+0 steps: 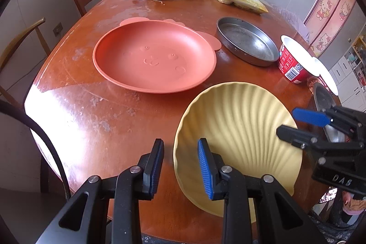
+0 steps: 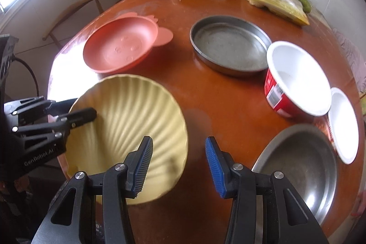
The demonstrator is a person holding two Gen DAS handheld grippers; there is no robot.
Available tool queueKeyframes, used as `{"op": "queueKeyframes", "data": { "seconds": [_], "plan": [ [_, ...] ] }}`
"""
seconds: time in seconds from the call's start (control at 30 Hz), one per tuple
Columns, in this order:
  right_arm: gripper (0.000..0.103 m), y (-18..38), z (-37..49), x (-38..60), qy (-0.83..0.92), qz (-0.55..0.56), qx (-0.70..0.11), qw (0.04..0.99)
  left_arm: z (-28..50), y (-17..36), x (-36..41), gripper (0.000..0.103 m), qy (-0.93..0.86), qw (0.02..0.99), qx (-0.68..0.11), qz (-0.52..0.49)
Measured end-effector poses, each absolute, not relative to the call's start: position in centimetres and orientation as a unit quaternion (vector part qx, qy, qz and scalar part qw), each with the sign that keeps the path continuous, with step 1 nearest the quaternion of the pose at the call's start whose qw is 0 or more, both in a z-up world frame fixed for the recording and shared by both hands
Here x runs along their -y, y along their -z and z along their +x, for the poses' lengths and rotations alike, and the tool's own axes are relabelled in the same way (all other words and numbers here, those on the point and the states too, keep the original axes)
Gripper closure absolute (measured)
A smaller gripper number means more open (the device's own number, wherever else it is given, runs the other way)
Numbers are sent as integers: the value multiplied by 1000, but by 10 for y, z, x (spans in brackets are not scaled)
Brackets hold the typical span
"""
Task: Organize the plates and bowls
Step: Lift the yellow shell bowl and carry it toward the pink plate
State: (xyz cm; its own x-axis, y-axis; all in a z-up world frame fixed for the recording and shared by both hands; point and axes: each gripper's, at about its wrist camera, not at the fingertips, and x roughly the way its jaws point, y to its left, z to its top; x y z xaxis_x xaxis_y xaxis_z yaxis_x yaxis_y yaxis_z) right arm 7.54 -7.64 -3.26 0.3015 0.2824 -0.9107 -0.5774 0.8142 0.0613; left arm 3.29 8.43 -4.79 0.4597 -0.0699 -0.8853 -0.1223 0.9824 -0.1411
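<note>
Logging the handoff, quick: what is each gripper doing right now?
Left gripper: shut on the rim of the yellow bowl.
Right gripper: open, at the opposite rim of that bowl, gripping nothing.

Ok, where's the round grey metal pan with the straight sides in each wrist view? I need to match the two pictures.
Left wrist view: metal pan sits right of centre in the upper half, just right of the orange plate.
Right wrist view: metal pan sits right of centre in the upper half, between the orange plate and the red-and-white bowl.
Shared landmark: the red-and-white bowl, on the pan's right in both.
</note>
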Motion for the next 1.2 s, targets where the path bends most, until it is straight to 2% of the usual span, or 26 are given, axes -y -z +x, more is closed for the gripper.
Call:
{"op": "queueKeyframes", "data": {
  "seconds": [0.6,1.2],
  "plan": [
    [58,43,63,67,-275,-135,-528,792,28,48,-74,72,-11,855,-509,-101],
    [57,-8,69,60,-289,-108,-486,818,36,8,-88,72,-16,873,-479,-94]
  ]
}}
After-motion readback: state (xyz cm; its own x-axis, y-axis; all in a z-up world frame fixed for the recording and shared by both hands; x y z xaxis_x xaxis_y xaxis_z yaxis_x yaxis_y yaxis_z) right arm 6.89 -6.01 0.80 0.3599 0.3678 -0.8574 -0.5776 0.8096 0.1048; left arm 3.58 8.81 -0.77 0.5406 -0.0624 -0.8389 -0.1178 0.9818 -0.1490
